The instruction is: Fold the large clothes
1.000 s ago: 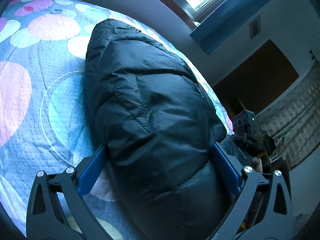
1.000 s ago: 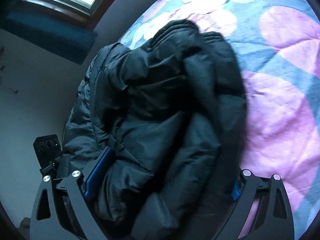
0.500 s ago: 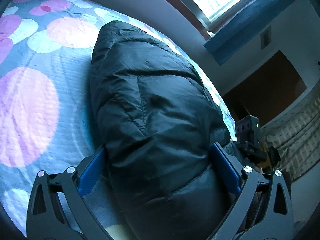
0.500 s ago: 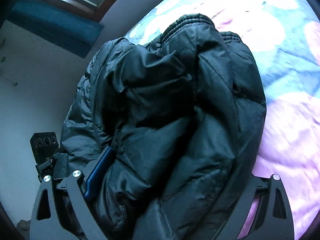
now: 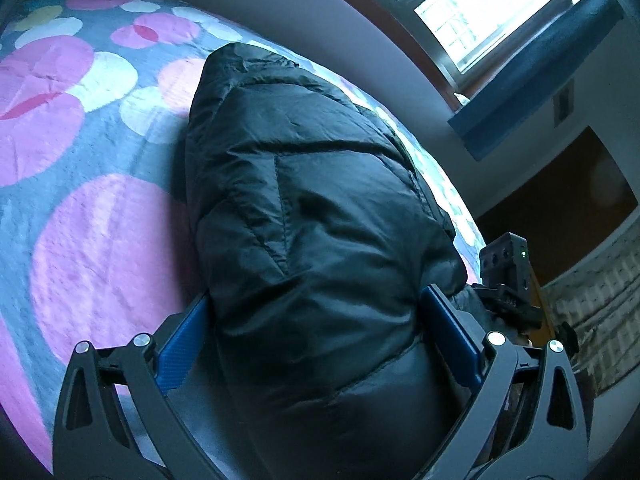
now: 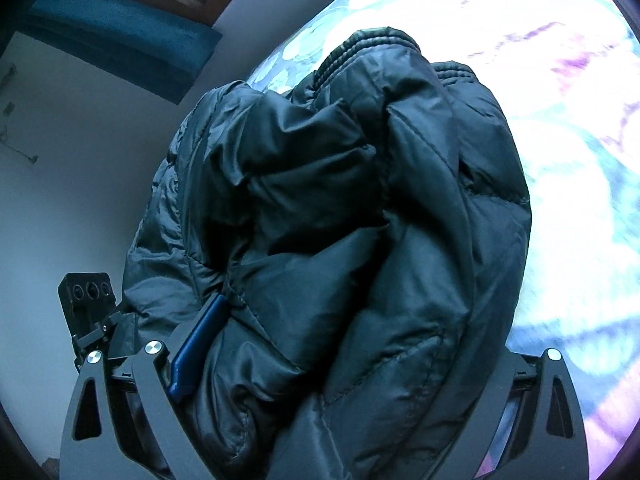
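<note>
A black puffer jacket [image 5: 304, 216] lies bunched on a bed with a circle-patterned cover [image 5: 88, 232]. My left gripper [image 5: 316, 320] has its blue-padded fingers [image 5: 180, 340] on both sides of a thick fold of the jacket and grips it. In the right wrist view the jacket [image 6: 340, 216] is crumpled, its ribbed collar [image 6: 372, 40] at the far end. My right gripper [image 6: 344, 340] holds another thick bundle of it; its left pad [image 6: 196, 344] shows, the right pad is hidden by fabric.
A wall and a bright window [image 5: 480, 8] with a blue ledge [image 5: 532, 80] stand beyond the bed. The other gripper's camera block [image 5: 508, 268] shows at the right. A dark doorway [image 5: 560, 200] is at far right.
Both grippers have lifted and tilted up with the jacket still held. More wall and window shows in both views, and the bed cover slides away below.
</note>
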Demonstrator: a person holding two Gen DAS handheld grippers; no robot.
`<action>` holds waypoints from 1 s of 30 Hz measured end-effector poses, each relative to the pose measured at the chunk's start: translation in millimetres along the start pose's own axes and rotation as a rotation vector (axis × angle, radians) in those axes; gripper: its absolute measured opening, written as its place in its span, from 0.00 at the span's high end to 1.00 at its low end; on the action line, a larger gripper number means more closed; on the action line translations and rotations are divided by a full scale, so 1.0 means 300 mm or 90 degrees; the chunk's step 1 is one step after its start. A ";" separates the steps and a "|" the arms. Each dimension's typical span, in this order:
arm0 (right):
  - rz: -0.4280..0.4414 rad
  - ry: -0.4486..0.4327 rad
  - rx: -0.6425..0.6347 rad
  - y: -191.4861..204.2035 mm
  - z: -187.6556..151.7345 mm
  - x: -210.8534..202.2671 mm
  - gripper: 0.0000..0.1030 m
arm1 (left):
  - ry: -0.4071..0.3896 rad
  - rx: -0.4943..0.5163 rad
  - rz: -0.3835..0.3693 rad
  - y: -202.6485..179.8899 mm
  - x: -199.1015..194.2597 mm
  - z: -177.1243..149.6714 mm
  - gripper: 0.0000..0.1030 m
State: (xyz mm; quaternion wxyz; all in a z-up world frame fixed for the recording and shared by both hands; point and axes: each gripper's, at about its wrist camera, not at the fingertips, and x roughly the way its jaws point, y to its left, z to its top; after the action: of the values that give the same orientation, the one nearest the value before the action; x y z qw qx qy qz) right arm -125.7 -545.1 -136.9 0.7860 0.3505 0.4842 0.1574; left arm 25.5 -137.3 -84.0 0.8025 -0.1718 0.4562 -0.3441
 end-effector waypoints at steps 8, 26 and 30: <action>0.000 -0.002 -0.005 -0.018 -0.042 -0.033 0.07 | -0.012 0.003 0.028 0.057 -0.008 0.070 0.03; 0.005 -0.003 -0.006 -0.016 -0.033 -0.027 0.07 | -0.028 -0.008 0.050 0.137 -0.026 0.136 0.03; 0.008 -0.004 -0.005 -0.017 -0.026 -0.025 0.07 | -0.031 -0.011 0.049 0.145 -0.022 0.142 0.03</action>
State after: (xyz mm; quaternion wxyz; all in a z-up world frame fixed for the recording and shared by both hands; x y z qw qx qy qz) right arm -136.7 -550.0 -138.0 0.7880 0.3511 0.4788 0.1632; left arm 76.8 -103.7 -83.3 0.8243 -0.1691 0.4460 -0.3049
